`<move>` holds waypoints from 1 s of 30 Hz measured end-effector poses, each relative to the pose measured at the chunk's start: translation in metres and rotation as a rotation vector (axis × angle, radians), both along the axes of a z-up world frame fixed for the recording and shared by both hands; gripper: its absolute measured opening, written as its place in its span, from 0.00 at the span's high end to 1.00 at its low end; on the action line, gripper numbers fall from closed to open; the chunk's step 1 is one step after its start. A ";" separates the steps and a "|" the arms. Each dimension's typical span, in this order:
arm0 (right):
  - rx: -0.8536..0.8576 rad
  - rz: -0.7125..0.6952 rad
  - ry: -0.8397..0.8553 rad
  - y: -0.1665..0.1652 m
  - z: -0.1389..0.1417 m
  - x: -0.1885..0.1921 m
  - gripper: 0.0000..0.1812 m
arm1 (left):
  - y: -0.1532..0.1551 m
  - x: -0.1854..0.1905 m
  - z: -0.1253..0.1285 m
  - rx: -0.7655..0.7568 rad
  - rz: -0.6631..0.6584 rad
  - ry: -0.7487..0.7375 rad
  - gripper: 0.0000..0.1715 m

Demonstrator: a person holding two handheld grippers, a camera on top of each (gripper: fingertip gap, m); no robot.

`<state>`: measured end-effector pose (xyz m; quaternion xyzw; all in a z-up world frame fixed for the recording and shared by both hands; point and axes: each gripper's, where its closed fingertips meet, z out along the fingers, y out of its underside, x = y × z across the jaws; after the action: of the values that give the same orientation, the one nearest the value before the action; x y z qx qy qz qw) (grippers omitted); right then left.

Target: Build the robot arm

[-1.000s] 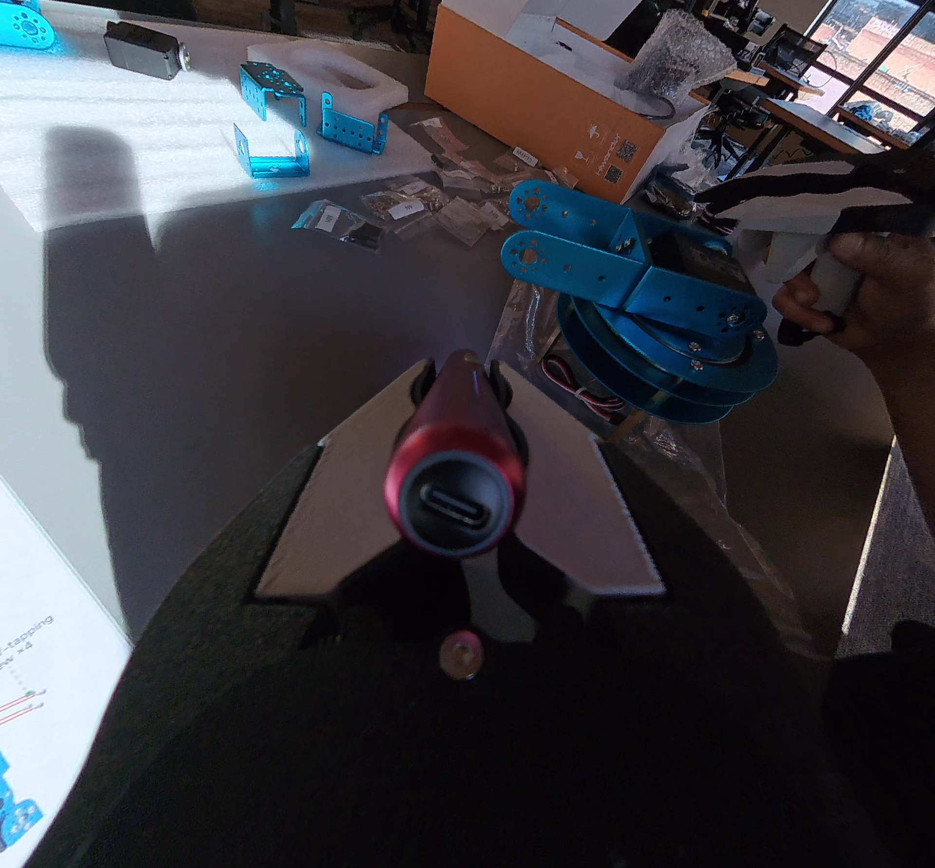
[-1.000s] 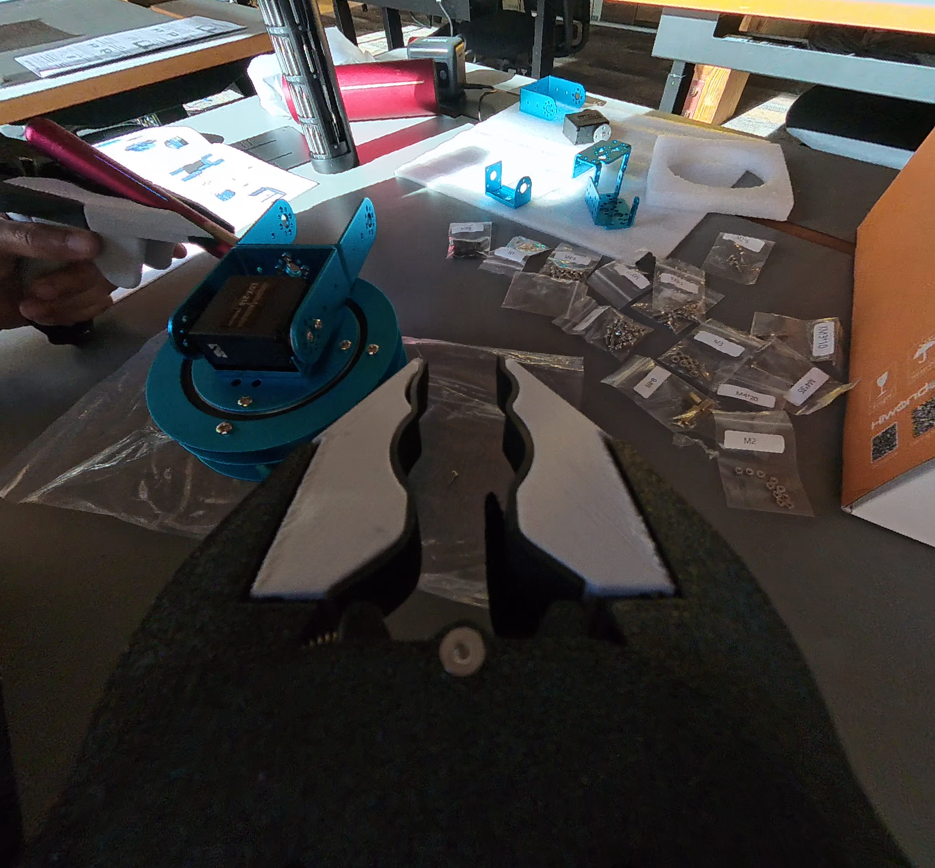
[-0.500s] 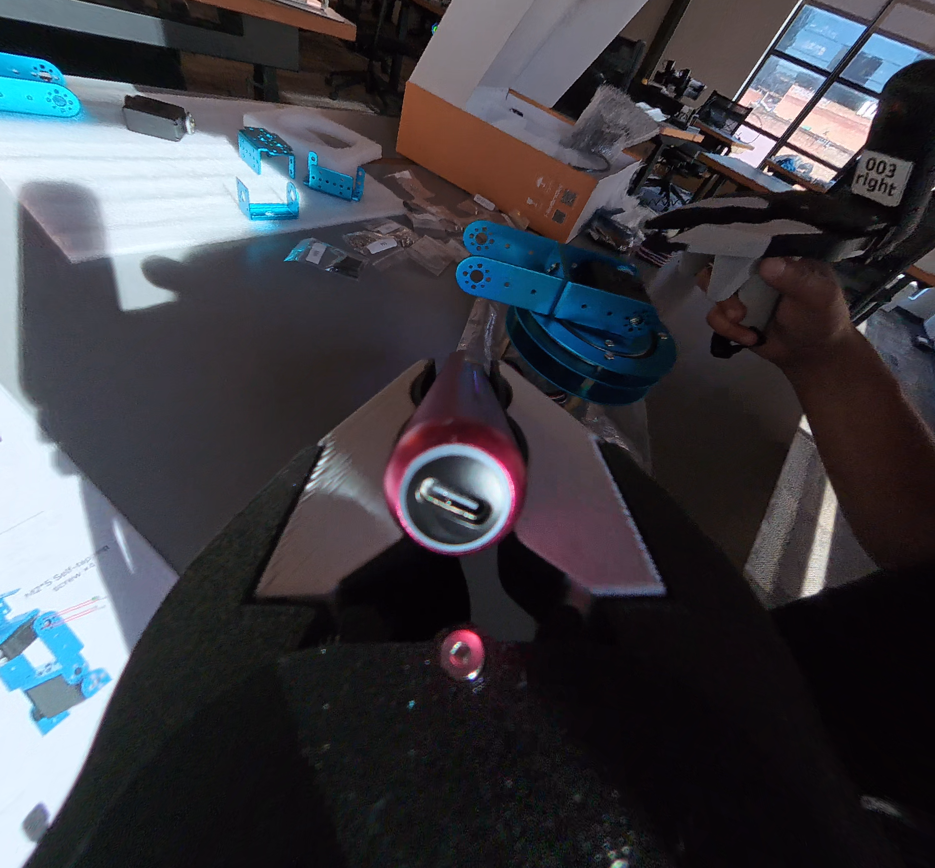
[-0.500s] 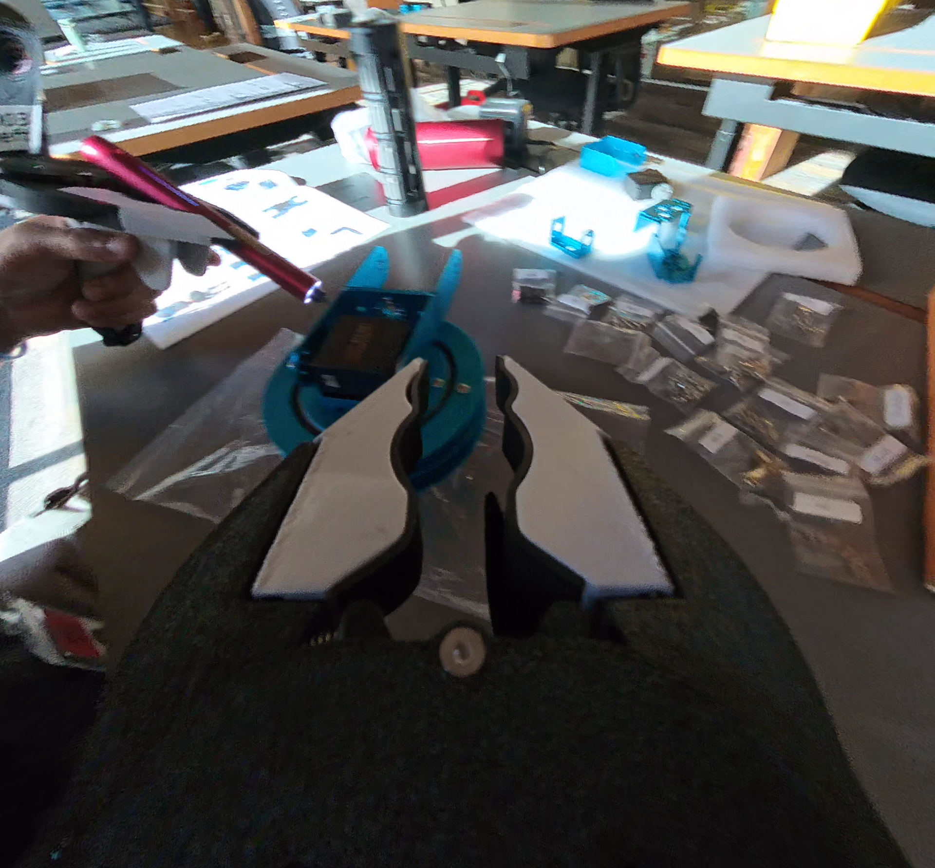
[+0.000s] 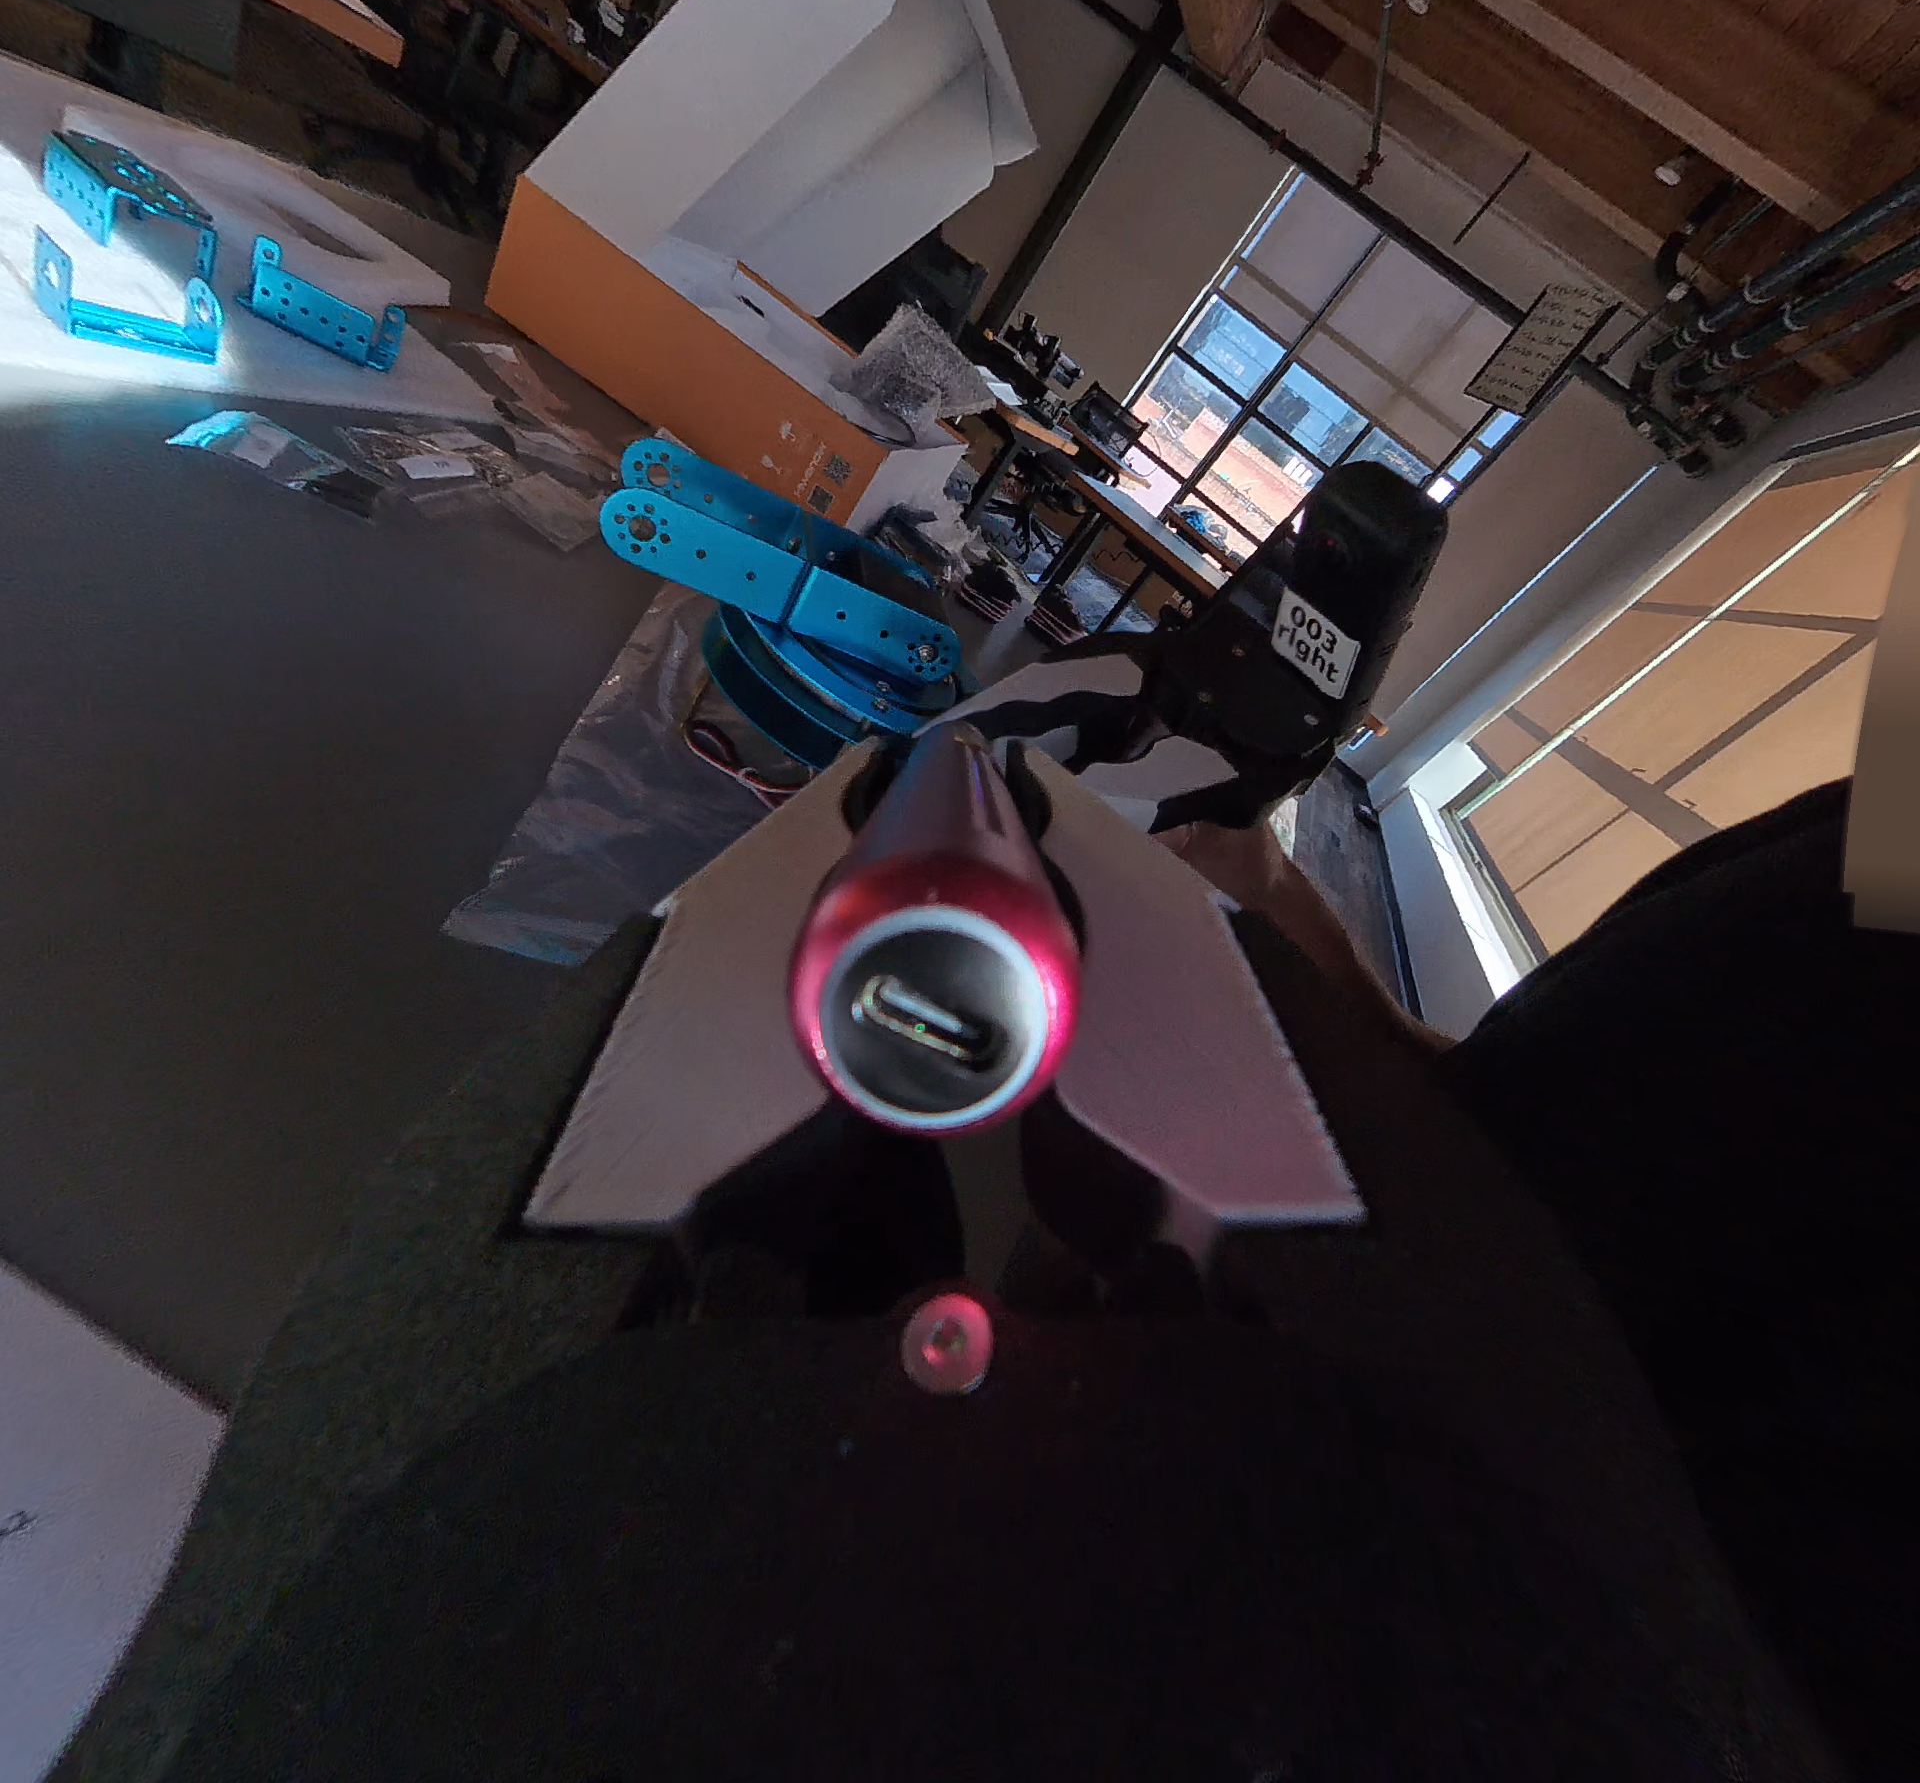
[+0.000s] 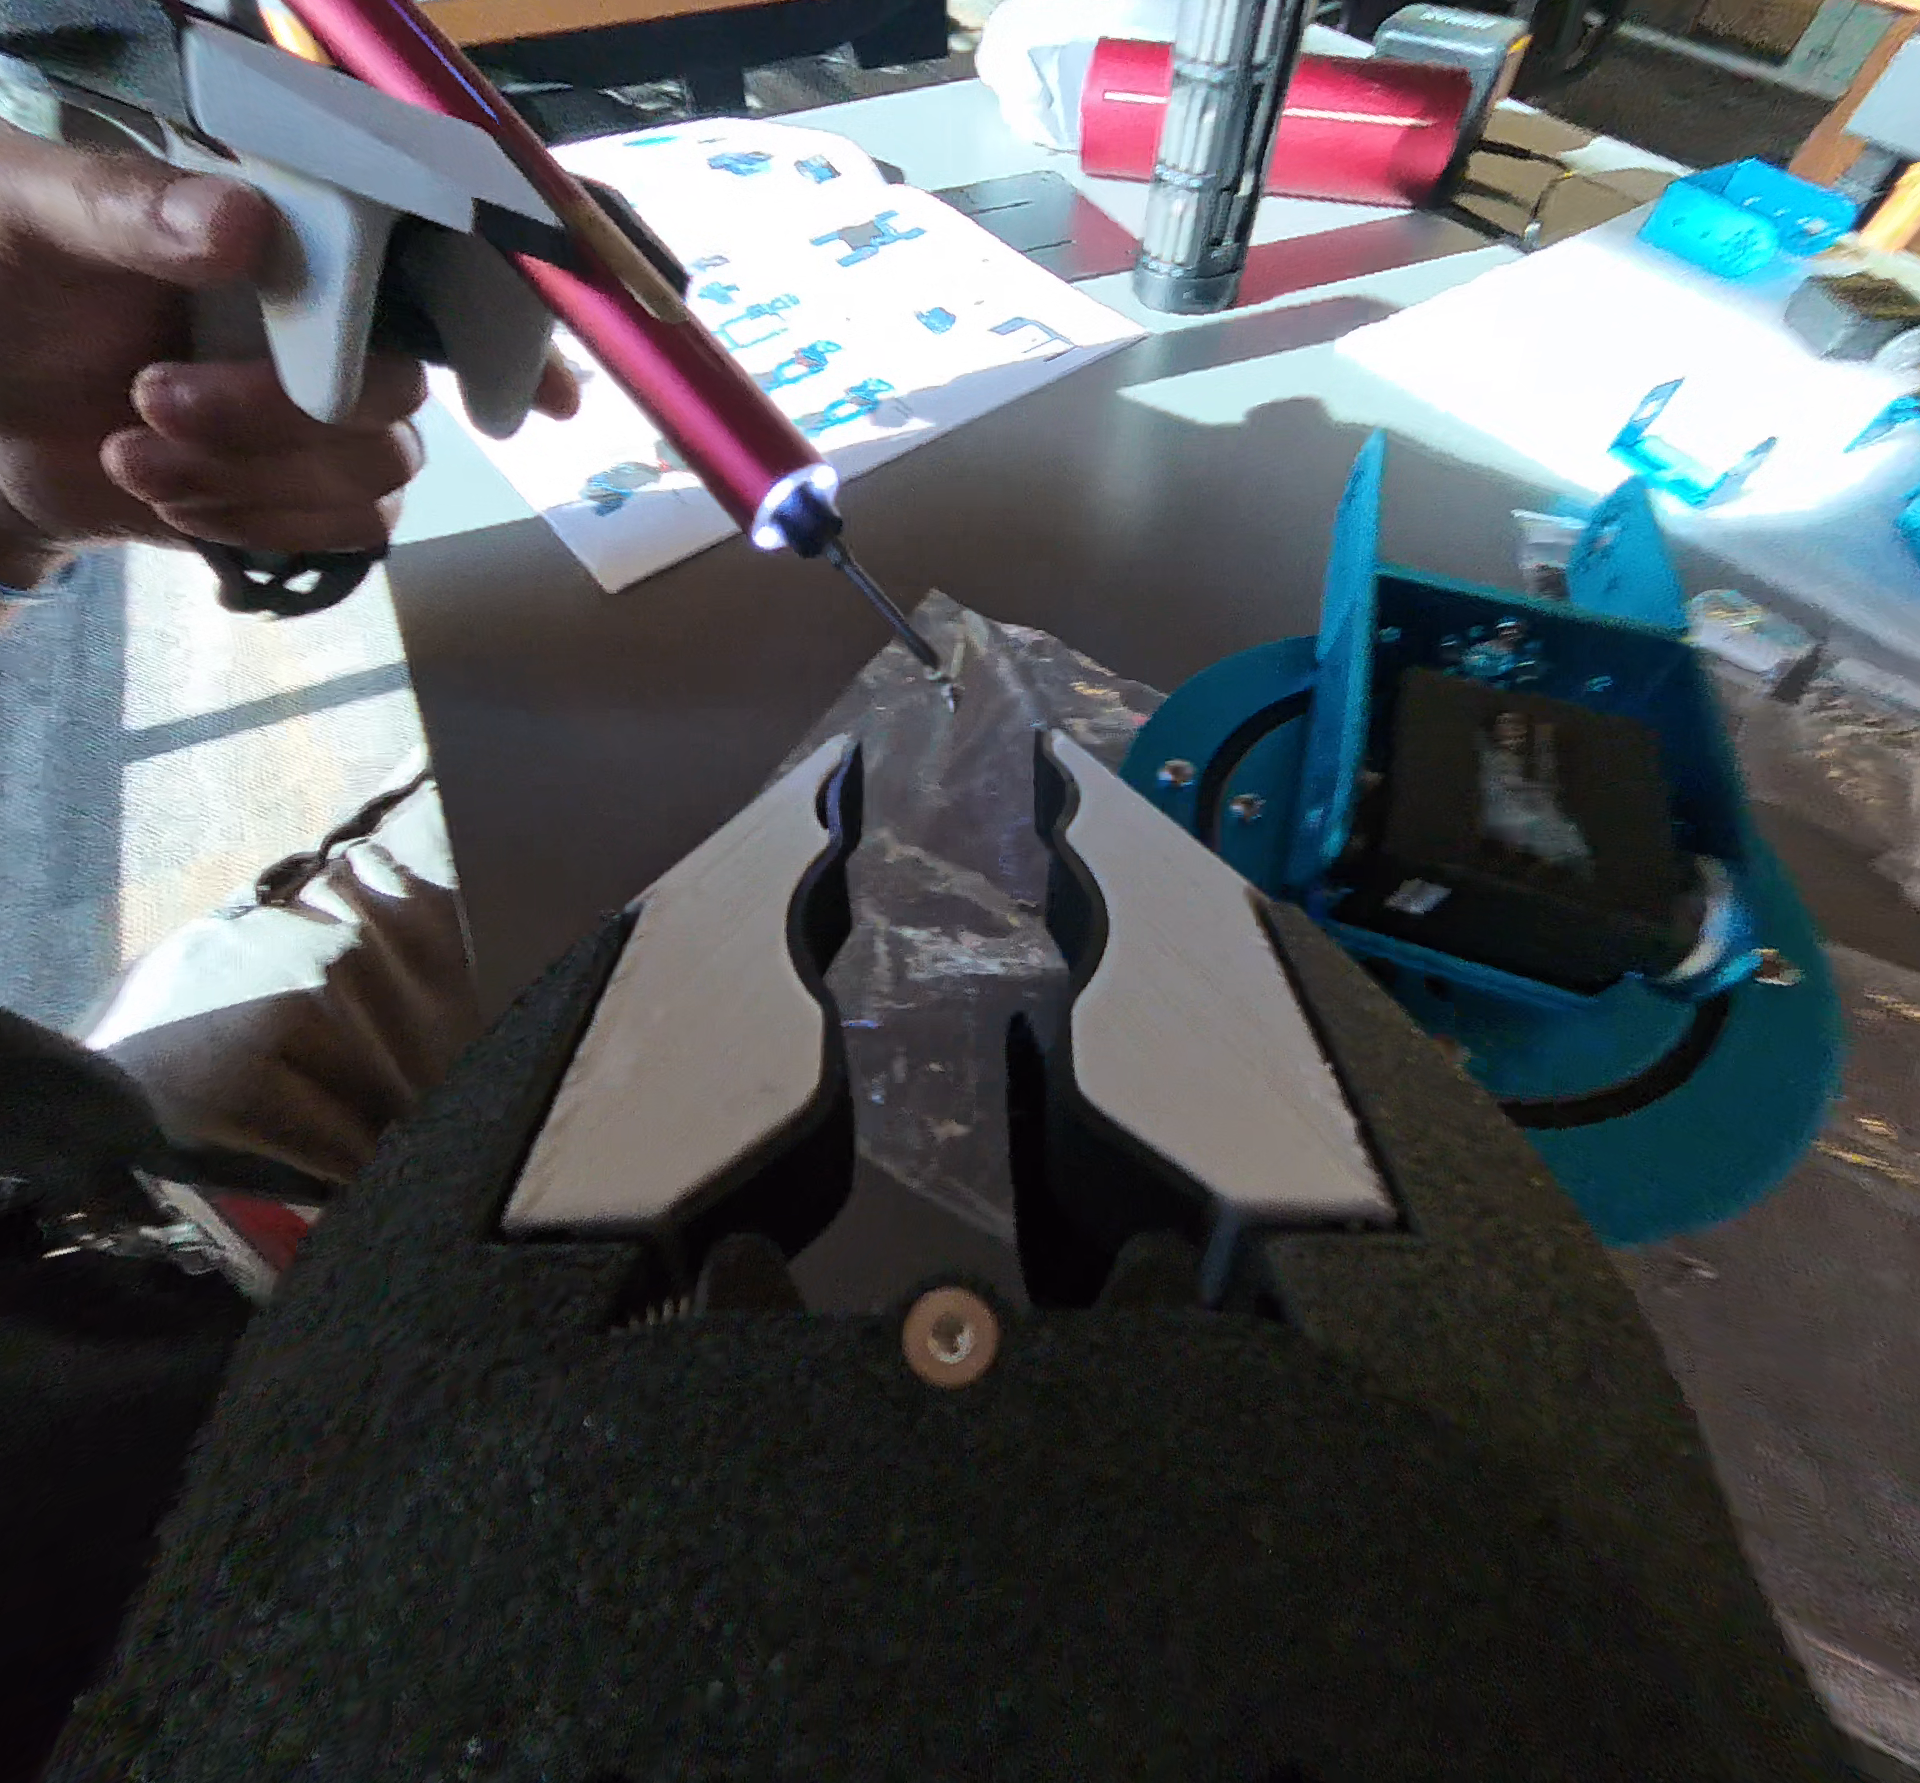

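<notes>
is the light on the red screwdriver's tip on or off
On: a bright white ring glows at the nose of the red screwdriver, just behind its bit; the left gripper holds it.

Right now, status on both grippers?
Left gripper shut on red electric screwdriver, bit tip over clear plastic bag. Right gripper open, empty. Blue servo turntable assembly beside it.

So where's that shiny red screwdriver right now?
The red screwdriver is clamped in the left gripper, upper left in the right wrist view, its tip over the clear plastic bag beside the blue turntable.
</notes>
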<state>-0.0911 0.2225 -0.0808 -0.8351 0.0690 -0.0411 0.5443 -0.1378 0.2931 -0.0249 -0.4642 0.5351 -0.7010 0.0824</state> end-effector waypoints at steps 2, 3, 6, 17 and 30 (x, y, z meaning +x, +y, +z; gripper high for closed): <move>0.010 0.005 0.016 0.001 -0.004 -0.004 0.84 | -0.004 -0.003 -0.001 -0.017 -0.016 0.005 0.88; 0.015 0.004 0.013 0.002 -0.005 -0.005 0.84 | -0.005 -0.004 -0.002 -0.021 -0.019 0.006 0.88; 0.068 0.016 0.010 0.001 0.001 -0.009 0.90 | -0.007 -0.007 -0.002 -0.037 -0.025 0.007 0.88; -0.010 0.025 0.023 0.001 -0.017 -0.009 1.00 | 0.000 -0.008 -0.002 -0.042 0.009 0.000 0.88; 0.167 0.057 0.115 0.003 0.013 -0.015 0.90 | 0.000 -0.010 0.004 -0.104 -0.017 -0.014 0.88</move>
<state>-0.1064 0.2259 -0.0674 -0.7893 0.0796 0.0283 0.6082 -0.1475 0.2927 -0.0213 -0.4585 0.5014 -0.7317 0.0556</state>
